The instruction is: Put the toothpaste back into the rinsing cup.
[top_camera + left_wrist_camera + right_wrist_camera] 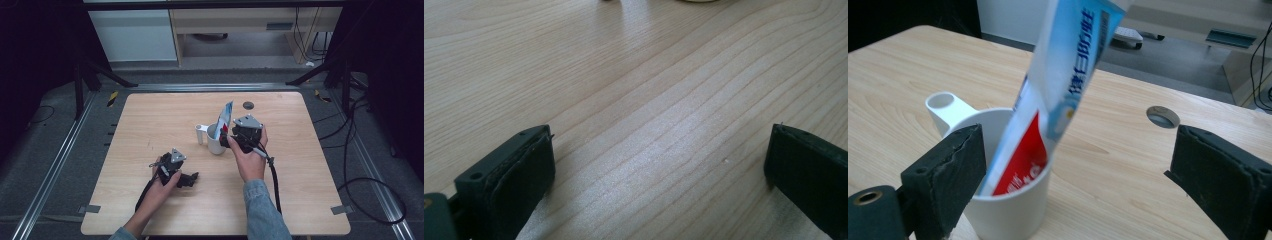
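Observation:
A white cup (215, 142) with a side handle stands near the middle of the wooden table (150, 120). A blue, white and red toothpaste tube (225, 116) stands in it, leaning to the right. My right gripper (226, 138) is just right of the cup, level with its rim. In the right gripper view the jaws stand wide apart on either side of the tube (1068, 65) and the cup (1008, 210), and neither pad touches the tube. My left gripper (189, 179) rests low over bare wood at the front left, open (659, 135) with nothing between its pads.
A small round grey grommet (248, 105) is set in the table behind the cup, also seen as a grommet (1162, 116) in the right gripper view. Black cables (360, 190) lie on the floor to the right. Dark frame legs stand at the far corners.

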`<move>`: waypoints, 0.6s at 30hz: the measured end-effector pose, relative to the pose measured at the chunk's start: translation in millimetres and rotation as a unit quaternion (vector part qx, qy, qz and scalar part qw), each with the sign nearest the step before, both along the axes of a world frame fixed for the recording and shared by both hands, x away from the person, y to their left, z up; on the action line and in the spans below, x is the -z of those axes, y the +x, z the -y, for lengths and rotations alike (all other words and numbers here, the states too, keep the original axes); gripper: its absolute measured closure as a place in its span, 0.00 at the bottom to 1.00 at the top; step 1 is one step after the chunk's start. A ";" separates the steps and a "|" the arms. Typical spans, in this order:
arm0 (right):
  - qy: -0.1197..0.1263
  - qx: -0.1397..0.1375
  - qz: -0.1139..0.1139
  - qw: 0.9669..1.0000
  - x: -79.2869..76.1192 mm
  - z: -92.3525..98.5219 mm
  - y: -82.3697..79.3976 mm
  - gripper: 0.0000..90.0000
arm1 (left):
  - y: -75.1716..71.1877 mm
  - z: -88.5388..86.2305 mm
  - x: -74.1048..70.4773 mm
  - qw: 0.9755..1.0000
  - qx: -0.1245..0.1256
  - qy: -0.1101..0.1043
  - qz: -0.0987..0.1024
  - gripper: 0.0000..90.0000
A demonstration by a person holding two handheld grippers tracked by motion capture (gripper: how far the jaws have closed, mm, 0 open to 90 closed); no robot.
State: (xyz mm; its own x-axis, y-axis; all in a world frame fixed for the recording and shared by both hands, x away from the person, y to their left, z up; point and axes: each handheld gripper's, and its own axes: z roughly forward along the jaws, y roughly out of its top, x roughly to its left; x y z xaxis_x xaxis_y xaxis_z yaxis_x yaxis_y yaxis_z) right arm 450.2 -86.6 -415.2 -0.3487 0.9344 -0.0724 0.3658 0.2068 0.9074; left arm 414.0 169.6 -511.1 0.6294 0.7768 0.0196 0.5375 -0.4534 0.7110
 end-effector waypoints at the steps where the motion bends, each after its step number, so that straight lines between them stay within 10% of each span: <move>1: -0.003 0.000 -0.002 1.000 0.4 2.2 -1.6 0.09 | 0.0 0.1 0.0 1.000 0.000 0.000 0.000 0.00; 18: -0.066 -0.010 -0.042 0.997 18.6 37.1 -28.2 0.17 | 0.1 0.1 0.0 1.000 0.000 0.000 0.000 0.00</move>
State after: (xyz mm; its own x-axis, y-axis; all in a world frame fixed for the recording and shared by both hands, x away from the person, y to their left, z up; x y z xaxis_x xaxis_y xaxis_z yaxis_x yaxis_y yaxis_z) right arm 422.0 -123.6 -433.8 -0.3765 0.9118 -0.1638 0.4348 0.3301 0.8379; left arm 414.1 169.4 -511.0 0.6290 0.7772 0.0195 0.5376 -0.4529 0.7112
